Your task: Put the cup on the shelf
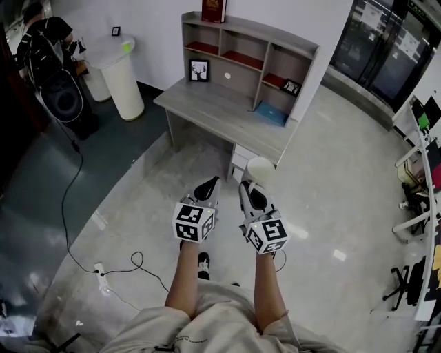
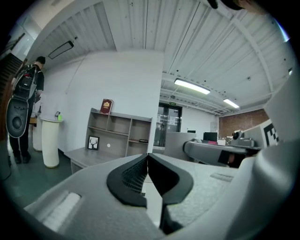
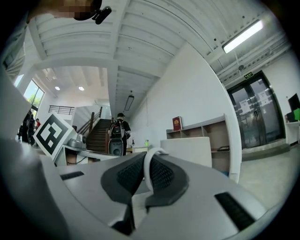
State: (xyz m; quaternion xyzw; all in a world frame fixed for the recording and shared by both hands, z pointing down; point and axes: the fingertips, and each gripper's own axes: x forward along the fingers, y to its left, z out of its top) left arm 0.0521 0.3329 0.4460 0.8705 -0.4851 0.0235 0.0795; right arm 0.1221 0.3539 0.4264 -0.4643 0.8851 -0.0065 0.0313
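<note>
A white cup (image 1: 260,169) hangs in front of my right gripper (image 1: 252,189), which is shut on the cup's thin handle (image 3: 149,169). In the right gripper view the cup's body (image 3: 188,150) rises just beyond the black pads. My left gripper (image 1: 209,185) is beside it, shut with nothing between its pads (image 2: 136,174). Both are held over the floor, a short way in front of the grey desk (image 1: 213,110). On the desk's back stands the shelf unit (image 1: 248,48), whose cubbies are also seen in the left gripper view (image 2: 119,133). A red book (image 1: 213,10) stands on top of the shelf.
On the desk are a framed deer picture (image 1: 199,69) and a blue item (image 1: 272,114). A white round pedestal (image 1: 122,76) stands left of the desk, with a person with a backpack (image 1: 48,48) beyond it. A cable and power strip (image 1: 100,270) lie on the floor at left. Glass doors (image 1: 386,48) are at the far right.
</note>
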